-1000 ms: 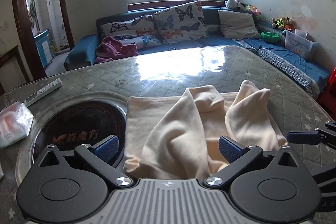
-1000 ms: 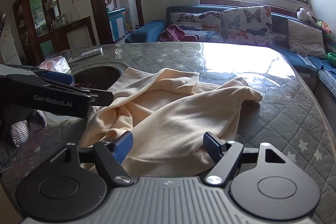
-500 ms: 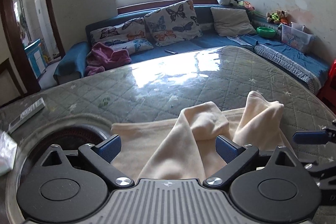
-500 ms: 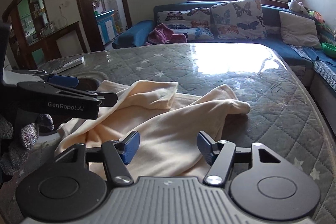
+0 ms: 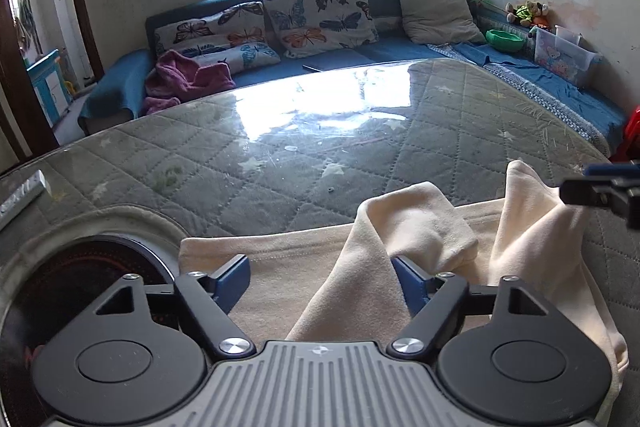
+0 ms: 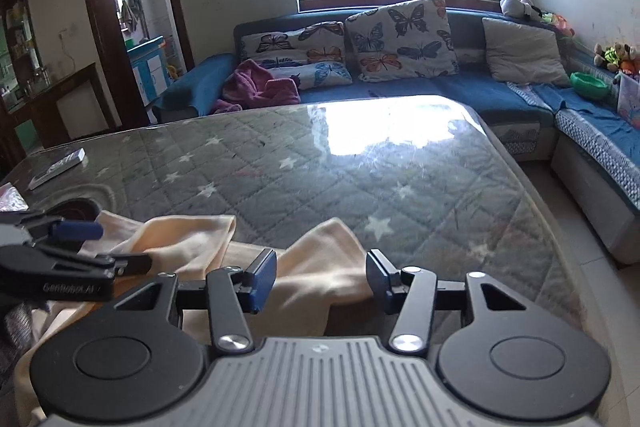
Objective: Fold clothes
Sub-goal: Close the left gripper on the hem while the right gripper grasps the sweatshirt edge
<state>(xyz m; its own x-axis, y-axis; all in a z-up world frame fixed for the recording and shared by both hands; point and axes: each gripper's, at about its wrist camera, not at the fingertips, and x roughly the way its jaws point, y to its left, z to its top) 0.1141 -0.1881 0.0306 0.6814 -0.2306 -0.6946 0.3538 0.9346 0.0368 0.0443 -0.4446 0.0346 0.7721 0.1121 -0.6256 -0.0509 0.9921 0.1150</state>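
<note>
Left wrist view takes in the quilted, glass-topped desk (image 5: pixel 320 155) end to end, and the cream garment (image 5: pixel 280 267) lies at its near edge, part flat, part bunched. A flat panel runs leftward to the rim of a round dark inset (image 5: pixel 80 279), while two rumpled lobes, likely sleeves, rise on the right. So the cloth is not a neat fold; whether it is being laid out or partly gathered cannot be told.

Both tools hang low over the near hem, probably because that edge is where a fold gets picked up. The left tongs (image 5: pixel 320 281) stand wide apart, one lobe draped between the blue pads without being pinched. The right tongs (image 6: pixel 322 281) are likewise spread, over the other lobe, gripping nothing.

Only the right wrist view shows the remote (image 6: pixel 58 167) on the far left of the desk and the left tool's side. Only the left wrist view shows the flat panel's straight far edge.
</note>
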